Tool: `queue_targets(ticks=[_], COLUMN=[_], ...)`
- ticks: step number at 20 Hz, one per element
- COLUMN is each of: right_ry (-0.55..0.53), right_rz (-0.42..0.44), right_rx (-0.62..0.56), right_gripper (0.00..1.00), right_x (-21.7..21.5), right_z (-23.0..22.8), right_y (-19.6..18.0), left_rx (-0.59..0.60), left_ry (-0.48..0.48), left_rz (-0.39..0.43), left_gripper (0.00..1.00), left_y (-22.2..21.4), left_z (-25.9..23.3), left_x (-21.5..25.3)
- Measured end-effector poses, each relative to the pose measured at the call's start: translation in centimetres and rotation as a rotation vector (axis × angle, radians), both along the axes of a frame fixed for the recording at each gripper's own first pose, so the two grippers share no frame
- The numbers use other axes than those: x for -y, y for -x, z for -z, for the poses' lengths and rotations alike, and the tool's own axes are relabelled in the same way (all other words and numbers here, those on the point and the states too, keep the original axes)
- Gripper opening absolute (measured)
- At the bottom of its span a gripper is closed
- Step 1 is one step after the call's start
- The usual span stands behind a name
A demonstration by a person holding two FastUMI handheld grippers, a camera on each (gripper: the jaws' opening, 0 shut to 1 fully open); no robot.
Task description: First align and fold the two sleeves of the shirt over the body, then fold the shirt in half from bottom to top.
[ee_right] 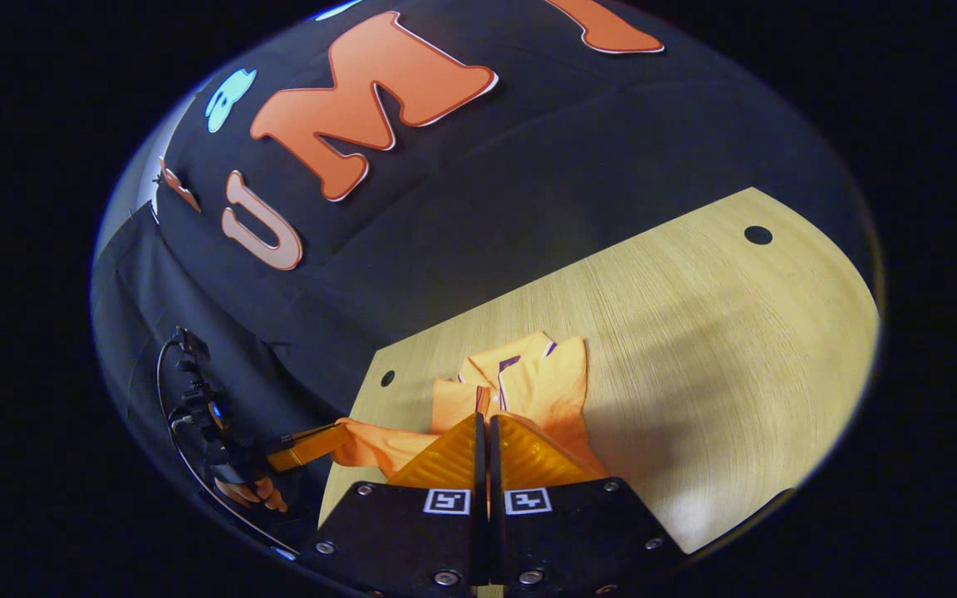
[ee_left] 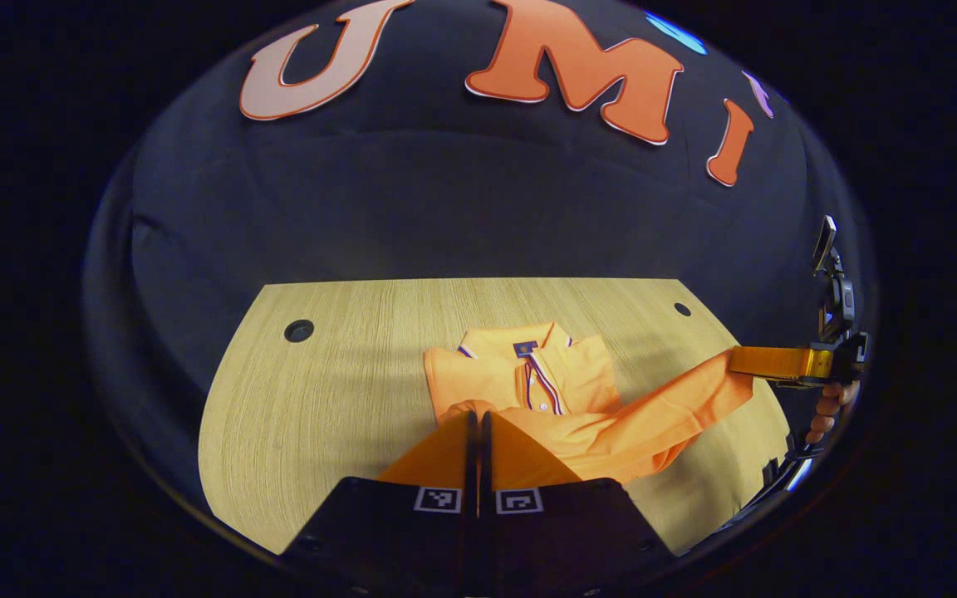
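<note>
Your left gripper (ee_left: 478,419) and right gripper (ee_right: 483,423) each pinch the orange shirt's (ee_left: 528,378) hem, lifted above the pale wooden table (ee_left: 345,390); its collar lies far, toward the black cloth wall (ee_left: 445,208).

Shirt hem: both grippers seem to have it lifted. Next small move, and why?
Probably carry both grippers forward together toward the collar and lower the hem there. The left gripper and right gripper are each shut on the orange polo shirt, its lower edge raised off the wooden table, the sleeves apparently folded in already, so the bottom-to-top fold is what remains.
</note>
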State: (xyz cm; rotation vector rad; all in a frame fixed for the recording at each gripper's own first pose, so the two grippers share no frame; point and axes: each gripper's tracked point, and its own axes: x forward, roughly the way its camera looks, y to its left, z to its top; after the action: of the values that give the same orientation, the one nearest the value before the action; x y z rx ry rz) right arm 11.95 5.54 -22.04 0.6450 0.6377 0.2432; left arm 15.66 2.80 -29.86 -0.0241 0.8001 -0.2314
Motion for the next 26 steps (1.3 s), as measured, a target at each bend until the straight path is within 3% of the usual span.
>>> queue_targets(ticks=[7,11,14,16,18,19,21,24,26], right_ry=[0.058,0.096,0.124,0.227,0.348,0.364,0.352,0.390,0.417], right_rz=[0.039,0.060,0.074,0.107,0.103,0.107,0.066,0.033,0.018], right_rx=[-0.002,-0.030,-0.066,-0.110,-0.165,-0.168,-0.156,-0.089,-0.020], right_gripper=[0.01,0.01,0.01,0.01,0.01,0.03,0.43,0.98,0.98], right_x=[1.0,2.0,2.5,3.9,5.0,5.1,4.1,3.5,2.4], right_z=[0.0,1.4,3.0,4.7,6.5,6.7,6.7,5.0,2.9], right_y=[-7.9,-11.6,-13.7,-15.1,-15.2,-15.1,-14.8,-14.0,-12.6], left_rx=[0.021,-0.001,-0.023,-0.053,-0.059,-0.053,-0.054,-0.004,0.047], left_ry=[0.002,0.018,-0.021,-0.052,-0.164,-0.175,-0.149,-0.134,-0.124], left_rz=[0.035,0.012,-0.032,-0.059,-0.097,-0.105,-0.113,-0.142,-0.152], left_gripper=[0.01,0.01,0.01,0.01,0.09,0.35,0.89,0.92,0.93], left_y=[-8.4,-12.4,-14.2,-15.1,-15.8,-15.9,-15.4,-14.3,-12.9], left_z=[1.5,3.6,5.8,7.2,8.1,7.4,6.4,3.9,1.4], left_x=[0.6,0.3,-1.2,-2.2,-4.5,-5.2,-5.5,-6.2,-6.0])
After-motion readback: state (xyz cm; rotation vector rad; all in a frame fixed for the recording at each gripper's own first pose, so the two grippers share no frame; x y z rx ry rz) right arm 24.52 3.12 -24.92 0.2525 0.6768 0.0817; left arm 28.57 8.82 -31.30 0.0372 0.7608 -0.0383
